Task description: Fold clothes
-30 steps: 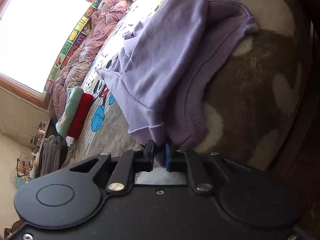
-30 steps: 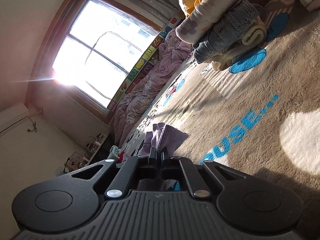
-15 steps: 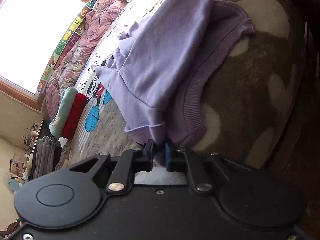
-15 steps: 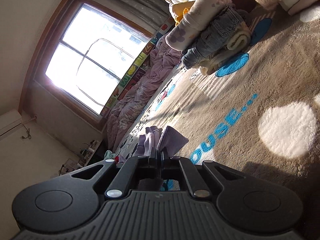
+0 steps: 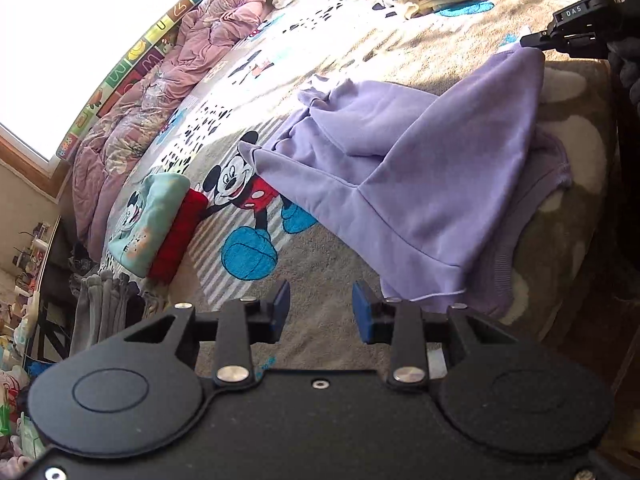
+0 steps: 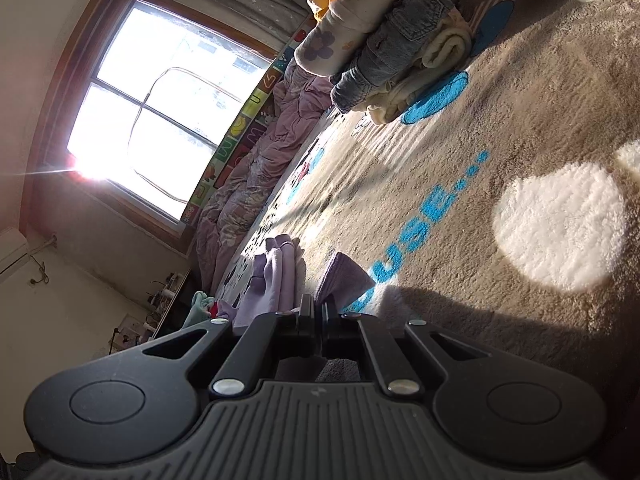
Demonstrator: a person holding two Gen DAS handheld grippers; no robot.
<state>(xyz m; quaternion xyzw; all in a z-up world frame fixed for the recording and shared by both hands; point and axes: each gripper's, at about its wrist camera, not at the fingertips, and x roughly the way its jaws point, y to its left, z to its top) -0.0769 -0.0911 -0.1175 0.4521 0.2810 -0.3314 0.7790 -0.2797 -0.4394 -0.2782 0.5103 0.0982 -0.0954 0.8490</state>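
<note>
A lilac fleece sweatshirt point(image 5: 420, 176) lies partly lifted on a beige plush blanket printed with a cartoon mouse point(image 5: 340, 320), which serves as the landmark here. The left tongs point(image 5: 320, 308) hang above the blanket, just beside the sweatshirt's ribbed hem; their blue-padded jaws are opening and nothing is between them. The right tongs point(image 6: 318, 314), seen from the left camera at the blanket's far edge point(image 5: 536, 38), are clamped tight on a corner of the sweatshirt, pulling the cloth up into a peak. On the blanket beside the printed mouse sits a folded mint-green top point(image 5: 148, 220) against a folded red garment point(image 5: 180, 236). A heap of unfolded clothes with blue jeans point(image 6: 384, 44) rests at the blanket's far end.
</note>
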